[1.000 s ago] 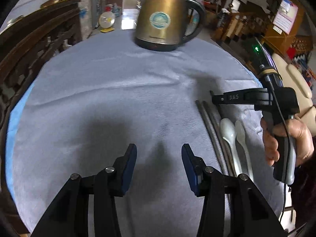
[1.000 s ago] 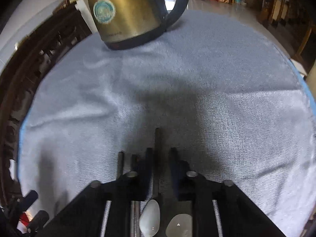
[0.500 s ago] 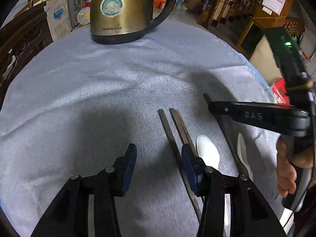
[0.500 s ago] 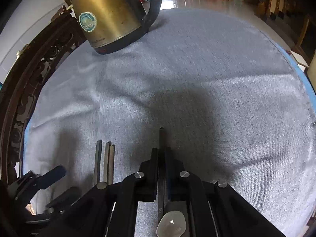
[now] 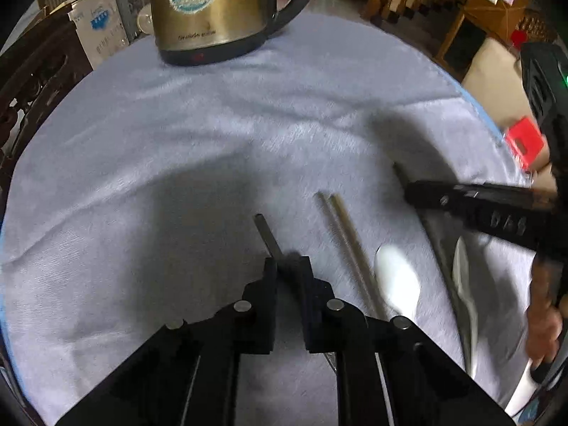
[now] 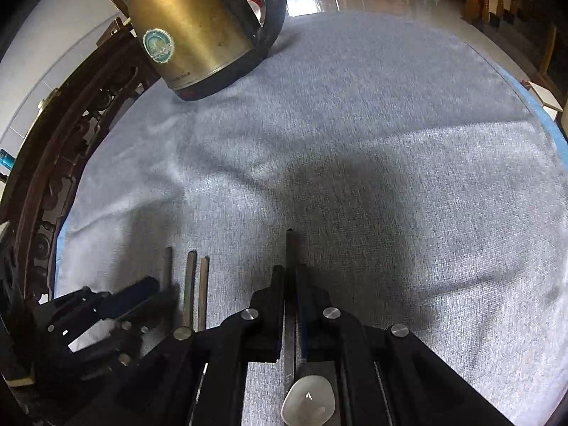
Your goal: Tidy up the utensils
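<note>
Left gripper [image 5: 287,266] fingers clamp one dark chopstick [image 5: 267,237] on the table [image 5: 177,149], well nearer than the kettle [image 5: 213,10]. Right gripper [image 6: 291,273] fingers grip another chopstick [image 6: 290,248].

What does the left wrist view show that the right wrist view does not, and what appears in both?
Only the left wrist view shows the white spoon lying beside the pair of chopsticks, and the person's hand holding the right hand-held gripper.

Only the right wrist view shows the carved wooden chair back at the table's edge.

Both show the brass kettle, the grey cloth, and each hand-held gripper shut on a single chopstick: the left hand-held gripper too.
</note>
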